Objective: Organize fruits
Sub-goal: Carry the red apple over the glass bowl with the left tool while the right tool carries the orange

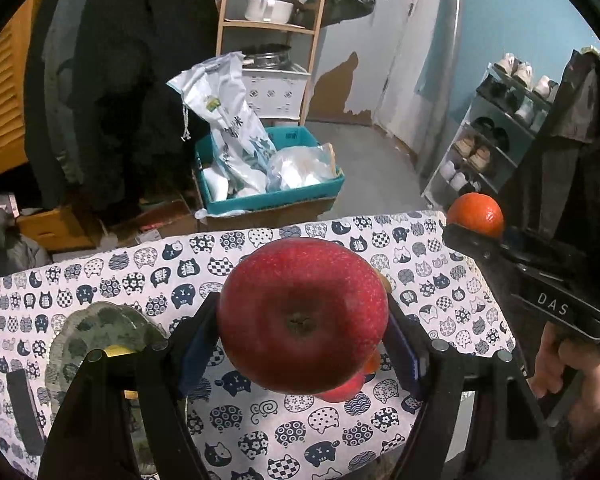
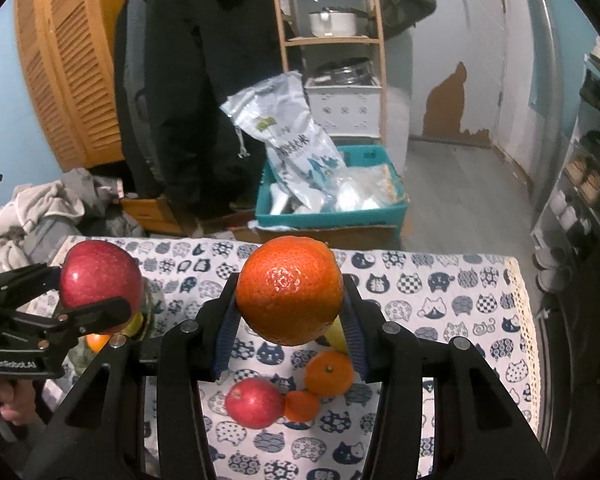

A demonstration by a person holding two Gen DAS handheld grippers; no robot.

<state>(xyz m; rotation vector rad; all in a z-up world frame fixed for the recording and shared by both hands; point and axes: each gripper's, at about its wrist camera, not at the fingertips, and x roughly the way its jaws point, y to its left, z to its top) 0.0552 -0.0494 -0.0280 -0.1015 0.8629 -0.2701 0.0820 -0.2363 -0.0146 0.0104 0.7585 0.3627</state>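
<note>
The left gripper (image 1: 302, 312) pinches a red apple (image 1: 302, 314) across its widest part, stem end facing the camera, held clear above the table (image 1: 440, 264). The right gripper (image 2: 289, 316) pinches an orange (image 2: 289, 290) the same way, 1 pad on each flank, also lifted off the cloth.

Below and just ahead of the right gripper, 4 fruits lie on the cat-print cloth: a second apple (image 2: 253, 402), a small tangerine (image 2: 302, 405) touching it, a larger tangerine (image 2: 328, 372) just beyond, and a yellow fruit (image 2: 338, 338) mostly hidden behind the right pad. Below and to the left of the left gripper sits a glass plate (image 1: 99, 332) with something yellow on it.

The apple looks firm, fairly heavy and waxy, so a grip across the middle suits it; off-center it could roll out between the pads. The orange is lighter, with a dimpled skin that should grip well but gives under pressure, so a gentle squeeze at its widest band seems best. Both would bruise if dropped, so set them down low.
</note>
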